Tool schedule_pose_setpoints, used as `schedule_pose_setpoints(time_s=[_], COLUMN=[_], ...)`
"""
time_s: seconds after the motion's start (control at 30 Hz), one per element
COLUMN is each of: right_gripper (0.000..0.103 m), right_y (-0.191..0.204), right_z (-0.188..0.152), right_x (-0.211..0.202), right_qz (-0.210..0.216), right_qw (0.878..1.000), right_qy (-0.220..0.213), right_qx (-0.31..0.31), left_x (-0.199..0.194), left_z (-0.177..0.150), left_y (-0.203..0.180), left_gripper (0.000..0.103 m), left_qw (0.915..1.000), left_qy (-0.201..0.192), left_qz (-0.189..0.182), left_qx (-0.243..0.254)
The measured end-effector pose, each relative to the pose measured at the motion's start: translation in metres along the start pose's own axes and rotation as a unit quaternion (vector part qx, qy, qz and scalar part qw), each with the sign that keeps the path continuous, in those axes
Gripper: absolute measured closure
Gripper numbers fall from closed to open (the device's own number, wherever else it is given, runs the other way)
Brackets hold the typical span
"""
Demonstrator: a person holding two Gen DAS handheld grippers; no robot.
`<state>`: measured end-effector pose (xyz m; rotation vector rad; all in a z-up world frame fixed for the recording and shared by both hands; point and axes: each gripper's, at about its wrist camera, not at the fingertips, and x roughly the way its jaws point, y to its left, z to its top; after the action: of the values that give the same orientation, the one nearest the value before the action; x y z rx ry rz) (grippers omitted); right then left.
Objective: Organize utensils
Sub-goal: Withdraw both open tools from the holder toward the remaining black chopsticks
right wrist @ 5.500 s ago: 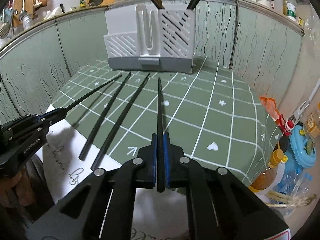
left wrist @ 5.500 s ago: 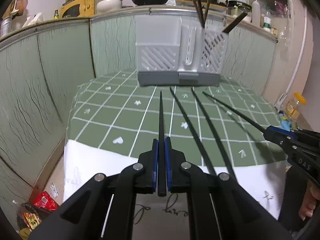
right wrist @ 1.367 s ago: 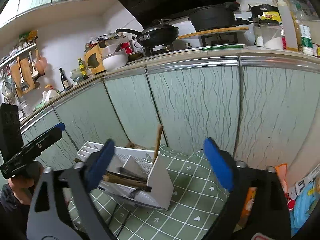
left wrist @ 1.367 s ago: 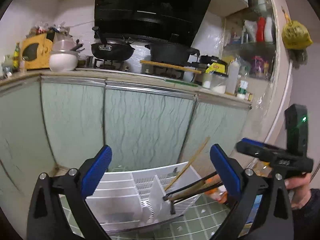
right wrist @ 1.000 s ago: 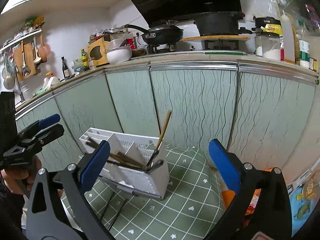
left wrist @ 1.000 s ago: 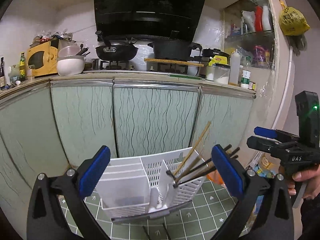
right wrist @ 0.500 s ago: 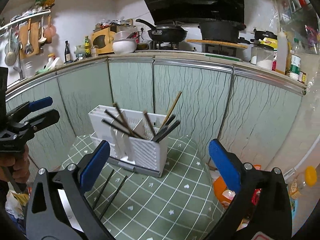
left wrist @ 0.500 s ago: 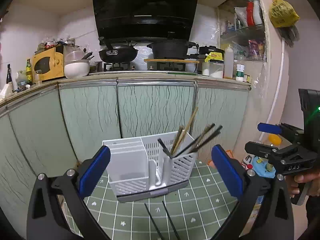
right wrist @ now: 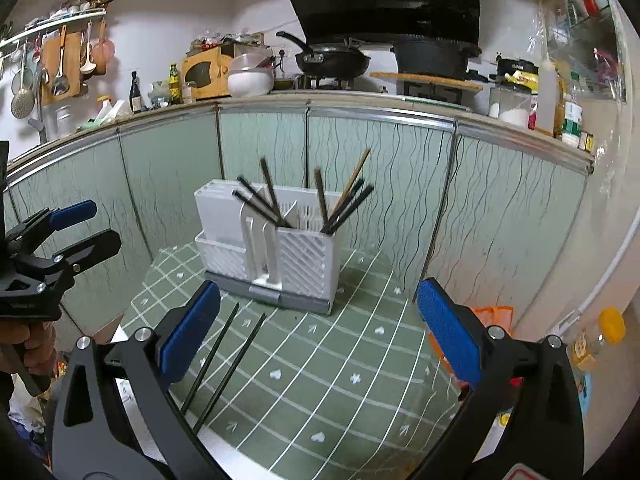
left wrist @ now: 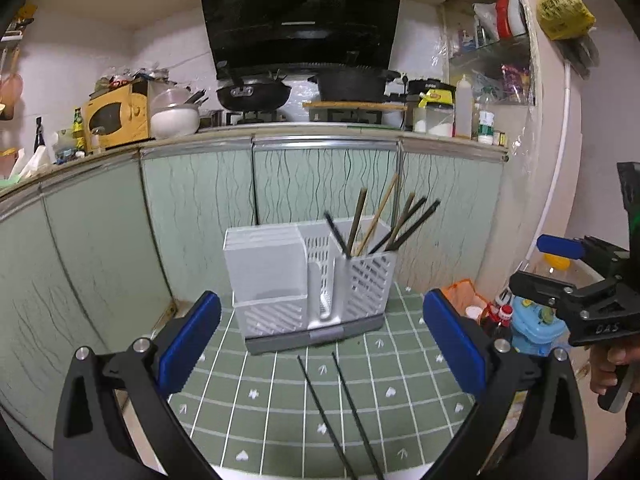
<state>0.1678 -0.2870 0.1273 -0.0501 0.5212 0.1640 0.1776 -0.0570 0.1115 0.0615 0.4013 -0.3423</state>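
Your left gripper (left wrist: pixel 320 344): blue-padded fingers (left wrist: pixel 188 344) wide, holding nothing. Your right gripper (right wrist: pixel 318 334): same, empty. Two loose black chopsticks (left wrist: pixel 340 408) lay on green checked counter (left wrist: pixel 400 392) before white slotted utensil caddy (left wrist: pixel 308 280).

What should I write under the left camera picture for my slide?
Open left gripper faces a white slotted utensil holder of chopsticks; two black chopsticks lie on the green checked tablecloth.

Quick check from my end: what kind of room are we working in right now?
A home kitchen, by the look of it: a black range hood hangs over a wok on the stove, a yellow microwave sits on the counter, and ladles hang on the wall.
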Motion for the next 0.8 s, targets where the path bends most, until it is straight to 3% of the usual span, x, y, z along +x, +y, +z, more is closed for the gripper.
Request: schedule_pose_setpoints(time_s=[0.57,0.8], right_gripper=[0.008,0.008], right_y=[0.031,0.049], right_z=[-0.084,-0.117], right_x=[0.024,0.044], right_qz=[0.0,0.005], right_qw=[0.999,0.998], right_qy=[0.037,0.063], right_qx=[0.003,0.001], left_x=[0.001,0.004], left_z=[-0.089,-0.119], left_y=[0.015,0.029], left_gripper=[0.004,0.004], left_qw=[0.9973,0.9956], left_qy=[0.032,0.05], left_qz=[0.065,0.079], left_qx=[0.017,-0.001])
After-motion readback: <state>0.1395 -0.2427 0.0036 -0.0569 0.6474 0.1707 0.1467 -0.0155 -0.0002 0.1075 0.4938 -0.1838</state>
